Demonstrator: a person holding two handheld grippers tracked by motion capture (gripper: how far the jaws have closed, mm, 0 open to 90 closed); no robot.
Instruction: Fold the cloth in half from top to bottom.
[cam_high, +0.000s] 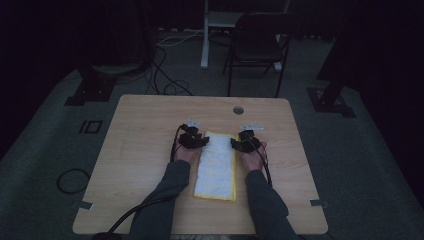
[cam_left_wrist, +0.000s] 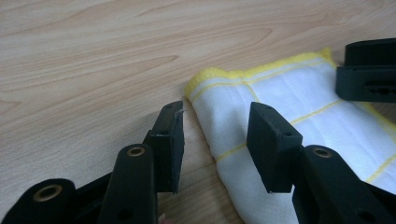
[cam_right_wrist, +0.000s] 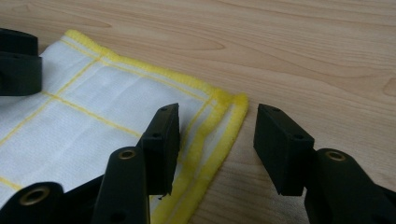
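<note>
At the centre of the high view, the left hand-held gripper (cam_high: 194, 139) is hovering with jaws spread wide, holding nothing, straddling the far left corner of the folded white cloth with yellow edging (cam_high: 216, 166). The cloth is lying flat on the light wooden table (cam_high: 140, 150). Right of it, the right hand-held gripper (cam_high: 245, 140) is likewise gaping empty over the cloth's far right corner.
</note>
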